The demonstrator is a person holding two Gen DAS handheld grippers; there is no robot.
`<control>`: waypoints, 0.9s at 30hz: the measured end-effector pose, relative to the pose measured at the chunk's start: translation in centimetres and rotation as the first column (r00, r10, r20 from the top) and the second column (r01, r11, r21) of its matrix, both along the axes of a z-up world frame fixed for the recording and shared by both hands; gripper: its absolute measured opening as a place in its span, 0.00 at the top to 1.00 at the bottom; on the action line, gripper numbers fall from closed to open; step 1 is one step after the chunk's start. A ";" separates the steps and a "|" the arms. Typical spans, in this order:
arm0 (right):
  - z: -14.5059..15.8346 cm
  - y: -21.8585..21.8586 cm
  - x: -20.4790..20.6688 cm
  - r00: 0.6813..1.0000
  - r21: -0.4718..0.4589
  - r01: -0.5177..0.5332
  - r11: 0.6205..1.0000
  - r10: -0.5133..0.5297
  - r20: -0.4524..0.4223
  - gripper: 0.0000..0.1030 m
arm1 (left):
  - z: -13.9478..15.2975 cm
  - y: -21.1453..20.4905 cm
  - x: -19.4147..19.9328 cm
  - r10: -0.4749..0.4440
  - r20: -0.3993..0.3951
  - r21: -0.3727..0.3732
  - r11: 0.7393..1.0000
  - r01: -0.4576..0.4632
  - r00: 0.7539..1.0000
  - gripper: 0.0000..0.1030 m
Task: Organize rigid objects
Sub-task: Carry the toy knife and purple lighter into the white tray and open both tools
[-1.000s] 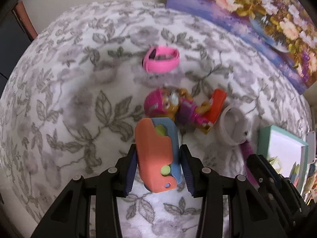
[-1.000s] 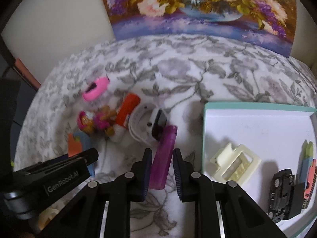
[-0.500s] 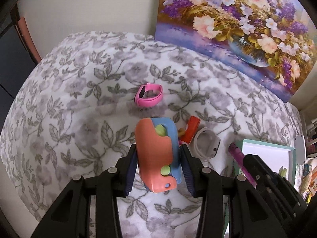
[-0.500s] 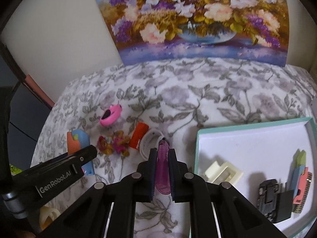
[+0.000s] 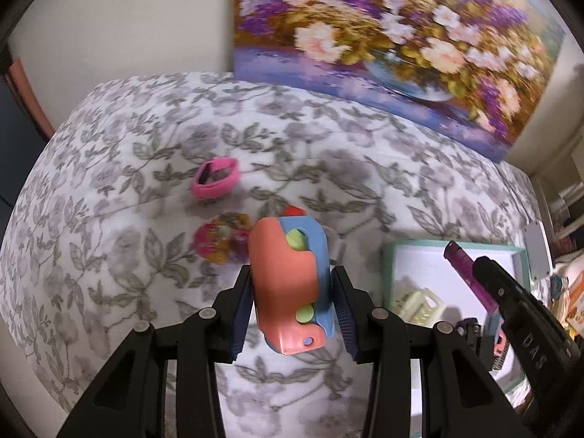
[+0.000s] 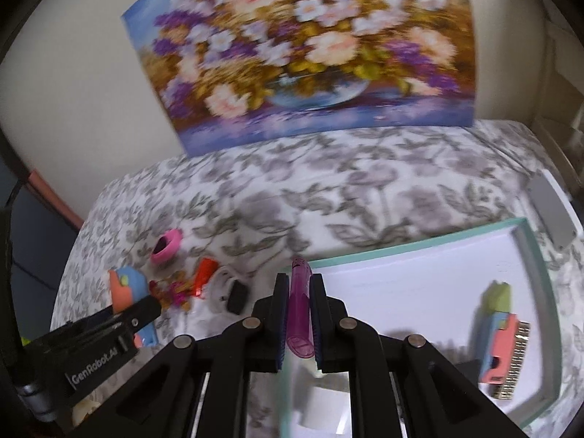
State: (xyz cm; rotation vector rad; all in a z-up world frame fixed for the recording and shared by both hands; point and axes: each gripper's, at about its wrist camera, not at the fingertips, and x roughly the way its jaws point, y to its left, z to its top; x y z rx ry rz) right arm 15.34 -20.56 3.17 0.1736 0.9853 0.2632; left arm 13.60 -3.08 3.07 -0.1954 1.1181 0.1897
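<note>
Loose items lie at the left on the grey leaf-patterned cloth (image 5: 109, 189): a pink plastic band (image 5: 215, 177) farthest back, then a small pink-and-orange toy figure (image 5: 219, 242), an orange cylinder (image 6: 205, 273) and a white ring with a black block (image 6: 231, 290). They lie clustered together and, judging by the task, await collection.

The left gripper (image 5: 292, 306) grips a chunky toy block of salmon and blue plastic with green studs (image 5: 290, 284). Its jaws stand moderately apart because the block is wide, with both pads pressed on its flat sides. The block is carried clear of the cloth, tilted steeply downward.

The right gripper (image 6: 297, 319) holds a slim translucent purple plastic tube (image 6: 300, 306). The jaws are nearly fully closed, since the tube is thin. The grip sits on the rear half, leaving the tip free to lead into the container.

At the right sits the white shallow tray with a teal rim (image 6: 401, 252), the apparent collection point. It already holds a cream plastic clip (image 5: 419, 301) and a stacked green, blue and salmon toy with a metallic comb edge (image 6: 502, 335) against its right wall. The tube's tip hangs over the tray's near-left corner; the block is left of the rim.
</note>
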 end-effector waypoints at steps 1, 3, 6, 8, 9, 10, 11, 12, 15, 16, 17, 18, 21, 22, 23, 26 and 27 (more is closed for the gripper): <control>0.0 -0.8 0.1 1.000 0.007 0.015 1.000 -0.015 -0.004 0.88 | 0.0 -0.9 0.1 -0.019 -0.001 -0.001 1.000 0.019 1.000 0.58; -0.1 -2.4 0.2 0.999 0.013 0.050 0.999 -0.049 -0.013 0.88 | -0.1 -2.2 0.2 -0.051 -0.004 -0.014 0.999 0.051 0.999 0.58; -0.5 -4.7 0.3 0.994 -0.010 0.103 0.995 -0.103 -0.027 0.88 | -0.5 -4.5 0.4 -0.100 -0.008 -0.045 0.994 0.100 0.995 0.58; -1.1 -6.0 0.5 0.990 -0.037 0.134 0.990 -0.136 -0.038 0.88 | -0.9 -6.4 0.4 -0.141 -0.012 -0.050 0.989 0.140 0.990 0.58; -1.4 -6.6 0.5 0.988 -0.040 0.146 0.988 -0.148 -0.046 0.88 | -1.0 -7.3 0.4 -0.160 -0.014 -0.045 0.986 0.160 0.987 0.57; -1.8 -7.3 0.6 0.985 -0.044 0.159 0.986 -0.161 -0.057 0.88 | -1.3 -8.4 0.4 -0.184 -0.018 -0.037 0.982 0.183 0.983 0.58; -2.1 -7.9 0.6 0.983 -0.050 0.170 0.984 -0.173 -0.063 0.88 | -1.6 -9.2 0.4 -0.200 -0.023 -0.032 0.979 0.199 0.980 0.57; -2.3 -8.4 0.6 0.981 -0.054 0.179 0.982 -0.183 -0.069 0.88 | -1.9 -10.0 0.3 -0.216 -0.030 -0.029 0.976 0.215 0.976 0.57; -3.0 -9.9 0.6 0.973 -0.056 0.208 0.977 -0.212 -0.086 0.88 | -3.0 -12.0 0.4 -0.262 -0.058 -0.032 0.965 0.260 0.963 0.57; -3.2 -10.3 0.6 0.971 -0.054 0.217 0.975 -0.221 -0.092 0.88 | -3.3 -12.6 0.4 -0.274 -0.068 -0.032 0.962 0.273 0.959 0.57; -3.4 -10.8 0.6 0.968 -0.052 0.227 0.973 -0.231 -0.099 0.88 | -3.7 -13.1 0.3 -0.284 -0.077 -0.030 0.959 0.283 0.956 0.57; -3.6 -11.1 0.6 0.966 -0.051 0.234 0.971 -0.238 -0.103 0.88 | -3.8 -13.3 0.3 -0.289 -0.081 -0.027 0.957 0.288 0.954 0.57; -4.0 -11.7 0.6 0.962 -0.055 0.245 0.968 -0.250 -0.114 0.88 | -4.4 -14.1 0.2 -0.307 -0.098 -0.015 0.952 0.307 0.947 0.57; -4.1 -11.9 0.5 0.960 -0.057 0.248 0.967 -0.253 -0.118 0.88 | -4.5 -14.1 0.2 -0.309 -0.102 -0.015 0.951 0.309 0.946 0.57; -4.2 -12.0 0.6 0.959 -0.057 0.251 0.966 -0.256 -0.120 0.88 | -4.6 -14.2 0.2 -0.312 -0.106 -0.015 0.950 0.313 0.944 0.57; -4.4 -12.2 0.6 0.956 -0.056 0.259 0.964 -0.265 -0.128 0.88 | -4.6 -14.1 0.1 -0.314 -0.111 -0.016 0.949 0.314 0.943 0.57; -4.4 -12.2 0.6 0.956 -0.055 0.259 0.964 -0.264 -0.129 0.88 | -4.7 -14.1 0.1 -0.313 -0.113 -0.017 0.949 0.314 0.943 0.57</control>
